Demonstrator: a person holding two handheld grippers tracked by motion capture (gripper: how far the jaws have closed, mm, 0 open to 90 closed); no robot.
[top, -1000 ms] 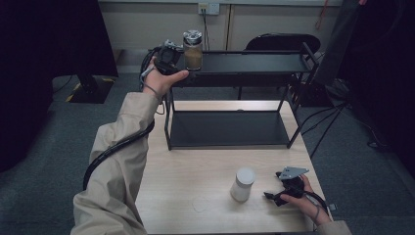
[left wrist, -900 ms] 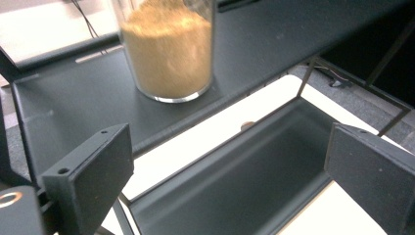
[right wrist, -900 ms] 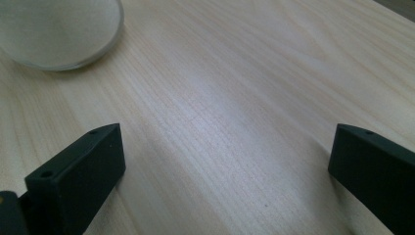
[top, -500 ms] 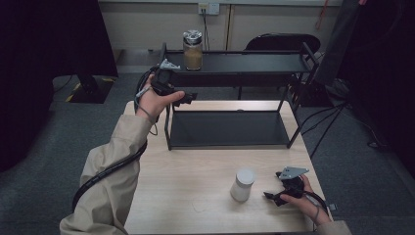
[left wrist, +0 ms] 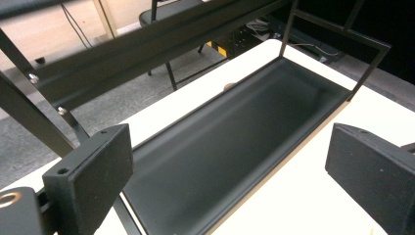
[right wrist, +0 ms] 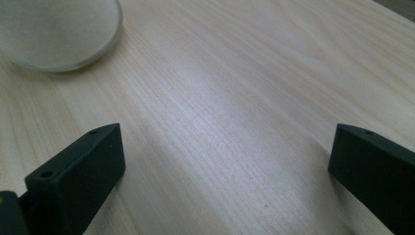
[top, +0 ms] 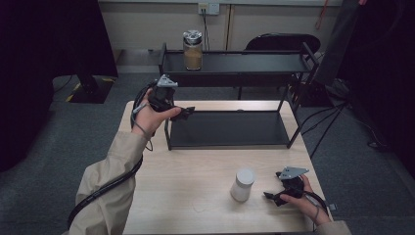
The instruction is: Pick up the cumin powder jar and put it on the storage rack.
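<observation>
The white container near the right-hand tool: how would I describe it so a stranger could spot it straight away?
Start at the light wooden table and its black two-tier rack. In front of the rack, on bare wood beside the right gripper, stands the white container, a short upright cylinder with a white lid. The only other container, a glass jar of tan contents, sits on the rack's top shelf.

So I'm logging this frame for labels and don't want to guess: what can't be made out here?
- Jar on the rack's top shelf: high view, too small to tell its tan contents.
- White container: cut off by the top edge in the right gripper view; high view too small for any label.
- Left gripper: high view, the hand covers its body.
</observation>
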